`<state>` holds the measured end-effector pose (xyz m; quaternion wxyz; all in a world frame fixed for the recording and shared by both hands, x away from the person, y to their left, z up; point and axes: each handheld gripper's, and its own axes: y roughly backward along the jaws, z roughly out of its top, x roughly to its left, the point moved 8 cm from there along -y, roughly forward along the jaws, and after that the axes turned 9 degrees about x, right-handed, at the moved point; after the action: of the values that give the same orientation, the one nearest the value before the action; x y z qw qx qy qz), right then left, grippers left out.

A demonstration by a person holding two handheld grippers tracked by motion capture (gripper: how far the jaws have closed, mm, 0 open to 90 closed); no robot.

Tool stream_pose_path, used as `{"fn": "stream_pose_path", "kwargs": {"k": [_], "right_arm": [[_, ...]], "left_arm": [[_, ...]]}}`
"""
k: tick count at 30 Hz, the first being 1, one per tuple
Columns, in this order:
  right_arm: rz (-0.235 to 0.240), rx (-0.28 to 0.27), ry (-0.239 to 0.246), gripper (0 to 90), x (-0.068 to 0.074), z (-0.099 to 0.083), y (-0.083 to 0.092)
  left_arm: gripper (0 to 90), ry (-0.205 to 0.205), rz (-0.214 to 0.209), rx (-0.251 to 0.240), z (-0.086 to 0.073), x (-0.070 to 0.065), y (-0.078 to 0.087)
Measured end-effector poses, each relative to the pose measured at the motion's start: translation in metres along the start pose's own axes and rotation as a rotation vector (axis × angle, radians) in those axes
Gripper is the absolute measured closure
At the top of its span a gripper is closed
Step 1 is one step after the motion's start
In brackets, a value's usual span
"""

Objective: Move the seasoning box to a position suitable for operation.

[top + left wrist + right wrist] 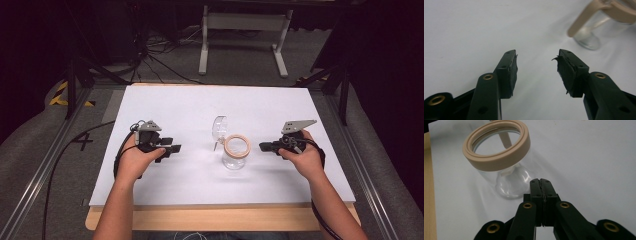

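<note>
High view has the jar (235, 152) upright mid-table with its lid (219, 128) swung open, between the left gripper (172, 149), jaws parted and empty, and the right gripper (262, 146), jaws pressed together and empty; likely opening done, closing left.

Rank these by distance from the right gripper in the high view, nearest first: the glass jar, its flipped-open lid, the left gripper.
From the right gripper:
1. Glass jar, just to its left at mid-table.
2. Flipped-open lid, hinged up behind the jar's far left side.
3. Left gripper, across the table, beyond the jar.
</note>
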<state>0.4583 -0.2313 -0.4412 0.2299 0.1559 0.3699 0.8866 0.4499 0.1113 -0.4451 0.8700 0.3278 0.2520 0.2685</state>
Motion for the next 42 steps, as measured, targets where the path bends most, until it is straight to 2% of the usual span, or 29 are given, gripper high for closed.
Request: {"fn": "stream_pose_path", "kwargs": {"k": [3,6,10,14,16,20,22,24,27,28,31,37,42], "right_arm": [[0.008,-0.013,0.003,90.0,0.001,0.002,0.002],[0.012,-0.019,0.008,90.0,0.001,0.003,0.003],[0.011,-0.024,0.008,90.0,-0.001,0.006,0.003],[0.015,-0.027,0.019,90.0,0.0,0.009,-0.001],[0.025,-0.018,0.016,90.0,0.001,0.008,-0.007],[0.035,-0.016,0.019,90.0,0.0,0.012,-0.014],[0.043,-0.013,0.03,90.0,0.0,0.016,-0.018],[0.049,-0.013,0.036,90.0,-0.001,0.019,-0.023],[0.055,-0.006,0.034,89.9,-0.003,0.019,-0.033],[0.055,0.0,0.033,89.8,-0.004,0.019,-0.035],[0.056,0.009,0.023,89.7,-0.006,0.017,-0.042],[0.073,0.021,0.024,90.0,-0.005,0.017,-0.047],[0.068,0.033,0.028,90.0,-0.003,0.016,-0.048]], "left_arm": [[49.9,-0.036,-0.007,0.021,0.0,-0.013,0.004],[46.4,-0.073,0.013,0.052,0.001,-0.02,0.006],[40.2,-0.104,0.044,0.042,0.003,-0.024,0.009],[36.8,-0.099,0.049,0.067,-0.002,-0.026,0.012],[36.3,-0.112,0.061,0.069,-0.004,-0.028,0.013],[36.4,-0.111,0.046,0.058,-0.009,-0.034,0.018],[36.4,-0.098,0.048,0.045,-0.011,-0.034,0.021],[36.3,-0.109,0.064,0.023,-0.012,-0.031,0.022],[35.5,-0.086,0.064,-0.004,-0.012,-0.028,0.023],[35.0,-0.066,0.067,-0.017,-0.014,-0.025,0.024],[34.2,-0.061,0.079,-0.009,-0.016,-0.024,0.025],[33.8,-0.059,0.071,-0.015,-0.017,-0.025,0.026],[33.6,-0.057,0.069,-0.024,-0.016,-0.026,0.027]]}}
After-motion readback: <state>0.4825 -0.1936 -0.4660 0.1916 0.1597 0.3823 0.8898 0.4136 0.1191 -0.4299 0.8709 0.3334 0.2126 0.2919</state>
